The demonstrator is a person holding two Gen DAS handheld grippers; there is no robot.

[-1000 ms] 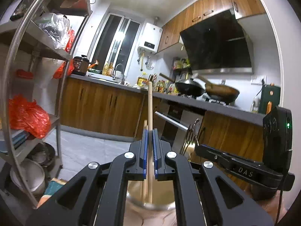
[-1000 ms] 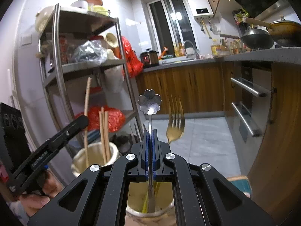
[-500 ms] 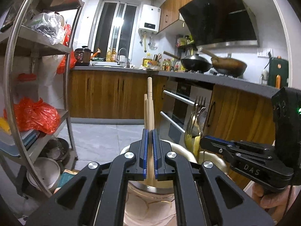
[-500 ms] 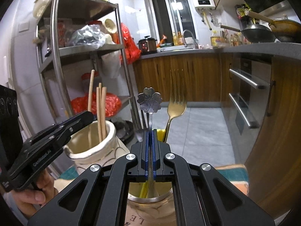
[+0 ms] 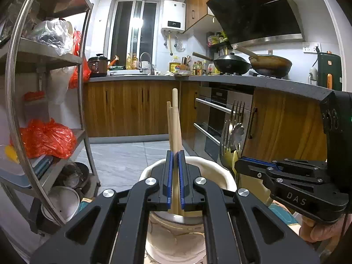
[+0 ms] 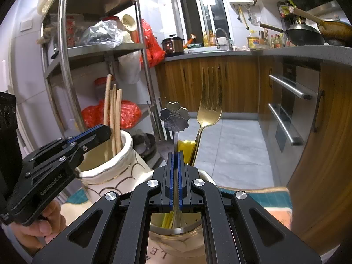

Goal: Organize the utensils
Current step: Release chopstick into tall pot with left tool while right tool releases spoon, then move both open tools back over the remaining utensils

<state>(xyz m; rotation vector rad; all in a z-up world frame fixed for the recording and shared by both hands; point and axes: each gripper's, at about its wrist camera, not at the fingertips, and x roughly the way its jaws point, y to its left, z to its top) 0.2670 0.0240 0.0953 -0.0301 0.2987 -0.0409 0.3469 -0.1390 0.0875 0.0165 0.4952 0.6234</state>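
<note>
A: Left gripper (image 5: pixel 175 154), status?

B: Clamped on a wooden chopstick (image 5: pixel 176 118). The blue pads (image 5: pixel 169 176) press its shaft from both sides. The stick stands nearly upright, its top above the fingertips, its lower end inside the white ceramic holder (image 5: pixel 220 173) directly below the gripper. More chopsticks stand in that holder, just beside the held one.

A: Right gripper (image 6: pixel 175 154)?

B: Also closed, on the thin stem of a silver utensil with a flower-shaped end (image 6: pixel 175 116). The flower end rises just above the fingertips. The stem runs down between the pads into a clear glass jar (image 6: pixel 178 237) below the gripper.

A: Other contents of that jar?

B: A gold fork (image 6: pixel 209 110), tines up, just right of the flower end and leaning slightly right. Something yellow (image 6: pixel 183 147) sits behind the stem; I cannot tell what it is.

A: Relation of the two containers?

B: Side by side, ceramic holder to the left of the right gripper. Whether they touch, I cannot tell. A hand (image 6: pixel 37 231) grips the left tool's handle at lower left.
</note>
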